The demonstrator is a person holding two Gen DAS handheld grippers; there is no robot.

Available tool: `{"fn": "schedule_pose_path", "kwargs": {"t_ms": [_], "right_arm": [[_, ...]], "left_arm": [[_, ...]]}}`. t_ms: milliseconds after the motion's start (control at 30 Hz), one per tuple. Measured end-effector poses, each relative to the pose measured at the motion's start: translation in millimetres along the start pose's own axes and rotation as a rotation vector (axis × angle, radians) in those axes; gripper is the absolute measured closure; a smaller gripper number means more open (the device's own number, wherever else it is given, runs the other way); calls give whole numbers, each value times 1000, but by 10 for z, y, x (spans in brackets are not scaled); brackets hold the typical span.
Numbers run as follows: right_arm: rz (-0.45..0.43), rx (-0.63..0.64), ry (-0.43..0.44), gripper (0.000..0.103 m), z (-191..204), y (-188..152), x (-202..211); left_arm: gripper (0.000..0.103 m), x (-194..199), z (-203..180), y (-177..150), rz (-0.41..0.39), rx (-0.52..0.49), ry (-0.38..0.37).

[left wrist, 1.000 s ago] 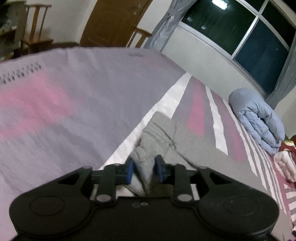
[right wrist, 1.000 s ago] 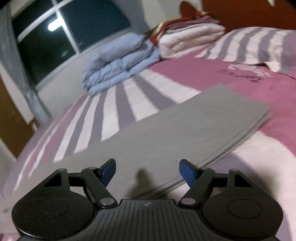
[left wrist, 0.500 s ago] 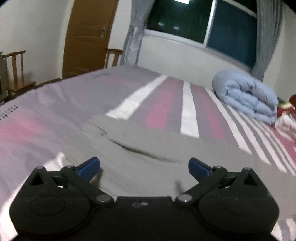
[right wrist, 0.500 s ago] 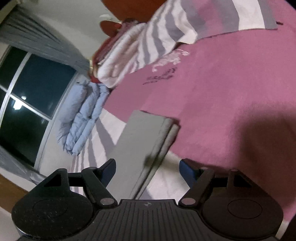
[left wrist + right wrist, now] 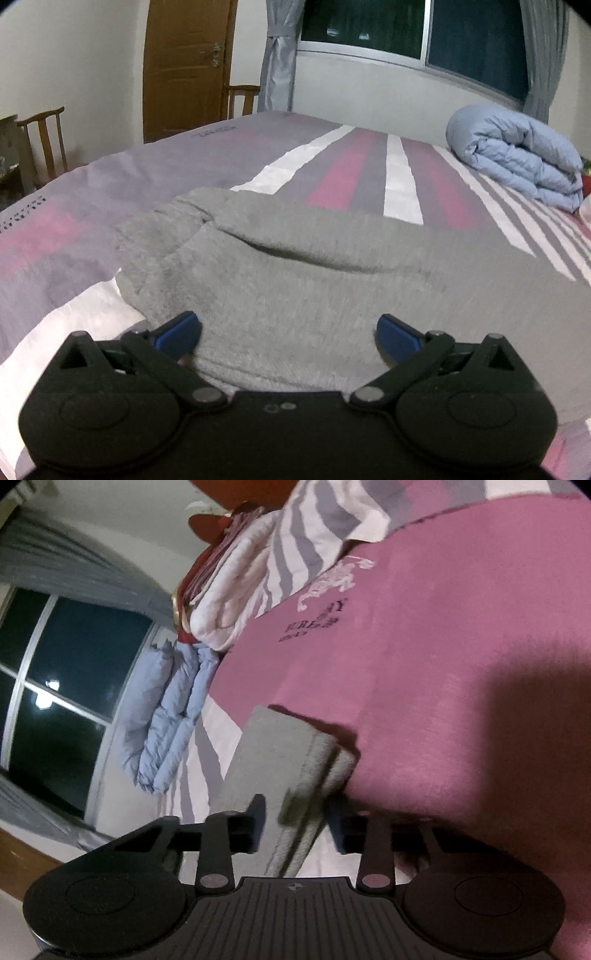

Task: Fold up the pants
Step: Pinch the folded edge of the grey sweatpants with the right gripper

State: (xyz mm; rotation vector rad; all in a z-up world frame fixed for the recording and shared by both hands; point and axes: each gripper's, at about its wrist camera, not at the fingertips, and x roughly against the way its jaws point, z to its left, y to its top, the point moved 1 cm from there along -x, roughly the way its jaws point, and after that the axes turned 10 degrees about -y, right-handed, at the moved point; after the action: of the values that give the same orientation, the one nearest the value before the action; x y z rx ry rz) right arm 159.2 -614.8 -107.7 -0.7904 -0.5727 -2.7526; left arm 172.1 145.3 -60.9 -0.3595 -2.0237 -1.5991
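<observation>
We see a wide bed (image 5: 92, 206) covered with a sheet in mauve, pink and white stripes; toward the pillow end, in the right wrist view, the sheet turns solid pink with dark lettering and a pale emblem printed on it. Flat on the sheet lie the grey fleecy pants (image 5: 314, 280), one end bunched and rumpled, the other end (image 5: 273, 760) doubled into neat stacked layers with squared edges. Near the window side of the bed rests a rolled pale blue duvet (image 5: 517, 155), well apart from the pants. Just beside it, at the head of the bed, we see a stack of folded cream and red blankets (image 5: 221, 590) and a striped pillow (image 5: 314, 542) touching that stack.
</observation>
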Motion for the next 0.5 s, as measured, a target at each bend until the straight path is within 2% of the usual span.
{"fn": "schedule_pose_path", "kwargs": {"t_ms": [267,500], "right_arm": [[28,-46,35,67,-70,46,-44],[8,23,20,67,-31,-103,63]], "left_arm": [[6,-40,-30,-41,13,-30,20],[6,-31,-21,-45,9,-28,16]]}}
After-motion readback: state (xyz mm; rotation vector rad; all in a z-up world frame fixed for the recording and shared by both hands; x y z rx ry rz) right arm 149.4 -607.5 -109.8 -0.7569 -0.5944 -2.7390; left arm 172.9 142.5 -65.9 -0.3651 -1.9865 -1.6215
